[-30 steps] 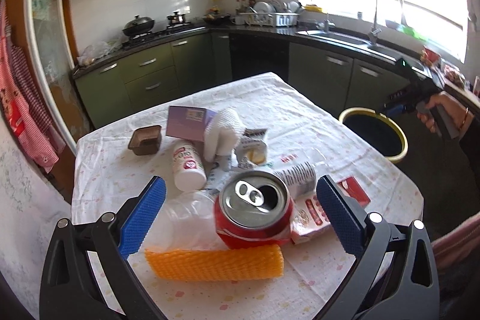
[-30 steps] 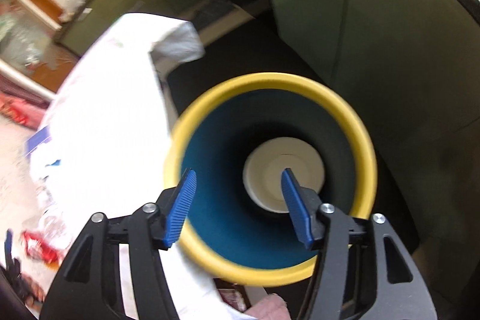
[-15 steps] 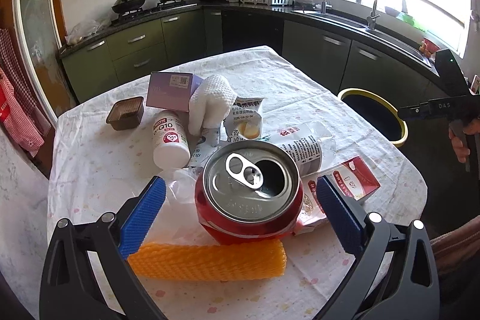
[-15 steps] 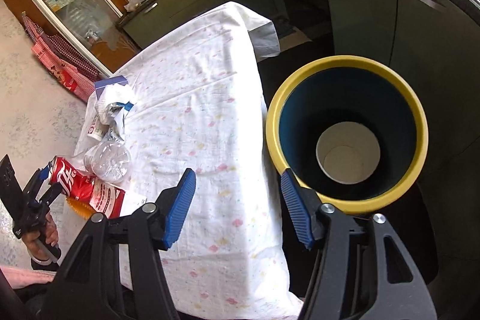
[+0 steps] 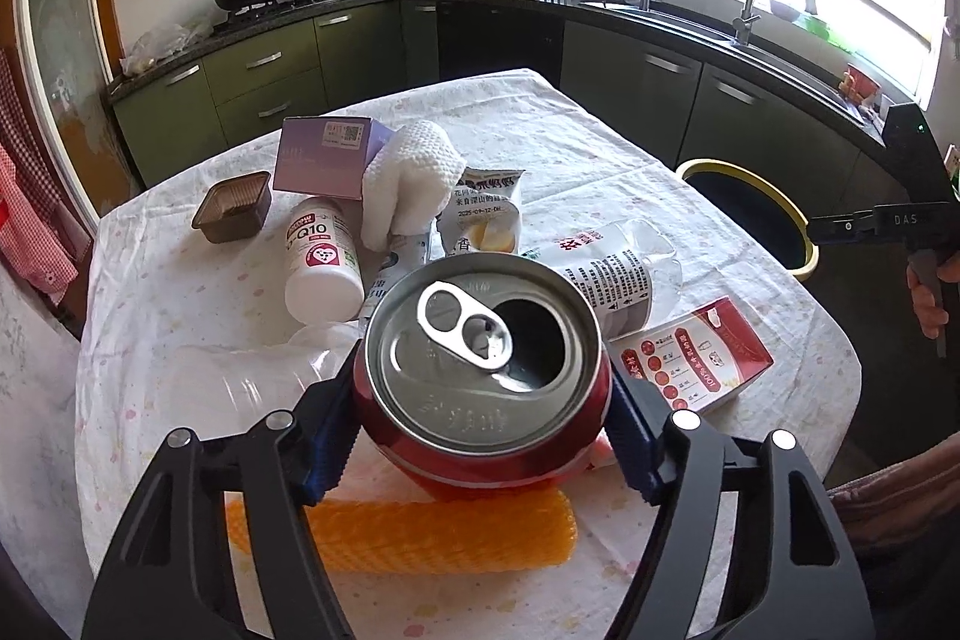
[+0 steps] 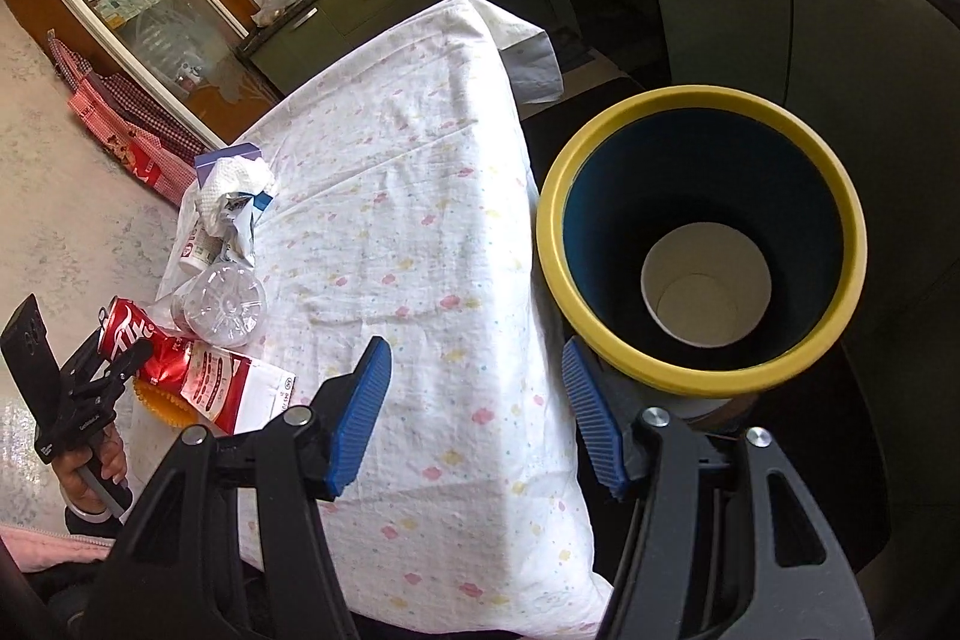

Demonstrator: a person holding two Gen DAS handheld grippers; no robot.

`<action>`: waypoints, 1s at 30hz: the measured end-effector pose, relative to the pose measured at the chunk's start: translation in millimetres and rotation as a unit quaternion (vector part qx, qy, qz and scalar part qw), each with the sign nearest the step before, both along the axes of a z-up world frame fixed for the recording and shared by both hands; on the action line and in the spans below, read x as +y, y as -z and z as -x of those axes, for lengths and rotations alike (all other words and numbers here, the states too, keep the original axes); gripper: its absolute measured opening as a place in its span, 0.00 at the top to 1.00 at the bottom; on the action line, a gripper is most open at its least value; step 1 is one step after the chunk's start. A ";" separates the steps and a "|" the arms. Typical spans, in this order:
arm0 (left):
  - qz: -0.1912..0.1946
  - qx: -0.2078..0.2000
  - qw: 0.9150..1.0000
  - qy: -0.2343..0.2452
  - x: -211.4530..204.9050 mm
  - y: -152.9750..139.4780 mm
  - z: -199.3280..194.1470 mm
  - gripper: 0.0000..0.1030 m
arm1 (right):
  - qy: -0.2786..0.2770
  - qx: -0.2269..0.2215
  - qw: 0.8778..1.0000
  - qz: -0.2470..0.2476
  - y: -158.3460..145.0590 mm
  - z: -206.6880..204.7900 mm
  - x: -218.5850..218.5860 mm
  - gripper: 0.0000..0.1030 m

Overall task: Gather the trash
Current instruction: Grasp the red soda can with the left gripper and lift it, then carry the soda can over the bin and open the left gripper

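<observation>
The left gripper [image 5: 483, 436] is closing its jaws around the red soda can [image 5: 480, 370], which a second ago was sitting free between pads spread fully apart. The blue pads [image 5: 327, 436] are now lying against both flanks of the can, so contact appears made, though the grasp is probably still tightening. The can is standing upright on the table [image 5: 600, 148] at its near edge, just behind an orange foam sleeve [image 5: 414, 529] and touching a clear plastic bottle [image 5: 252, 388].

The right gripper [image 6: 477, 409] is holding nothing; its fingers are standing partly apart over the tablecloth edge. A second ago it was centred over the yellow-rimmed bin [image 6: 699, 238]; it is now sitting to the bin's table side, and a white paper cup [image 6: 705, 277] is lying at the bin's bottom.

Meaning for the task: one item is already binned, the right gripper is coming back for more, and the can is next in line. The left gripper's next move calls for a lift clear of the sleeve and bottle, then transport to the bin beside the table's far corner. Remaining trash is clustering mid-table: a white pill bottle [image 5: 321, 262], a purple box [image 5: 330, 157], a crumpled paper towel [image 5: 414, 178], snack wrappers [image 5: 486, 214], a red carton [image 5: 696, 352] and a brown tray [image 5: 234, 208].
</observation>
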State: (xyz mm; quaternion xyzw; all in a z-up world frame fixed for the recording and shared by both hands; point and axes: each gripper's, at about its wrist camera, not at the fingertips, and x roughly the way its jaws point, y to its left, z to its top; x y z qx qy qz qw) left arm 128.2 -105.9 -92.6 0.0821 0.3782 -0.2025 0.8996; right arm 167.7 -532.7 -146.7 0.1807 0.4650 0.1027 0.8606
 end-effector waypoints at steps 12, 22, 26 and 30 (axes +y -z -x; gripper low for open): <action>0.012 -0.041 0.999 -0.005 5.9 -35.4 3.9 0.32 | 0.000 -0.011 1.000 0.000 -2.9 2.1 1.1 0.45; 0.019 -0.050 0.998 0.017 -9.2 -57.3 -2.2 0.32 | 0.011 -0.017 1.000 -0.002 -5.8 8.5 -6.7 0.45; 0.020 -0.049 0.997 0.057 -38.7 -71.8 -6.4 0.32 | 0.026 -0.027 0.999 0.004 -9.3 16.1 -15.8 0.45; 0.030 -0.045 0.992 0.115 -86.6 -86.2 -13.4 0.32 | 0.047 -0.035 0.998 0.008 -10.6 29.4 -31.0 0.45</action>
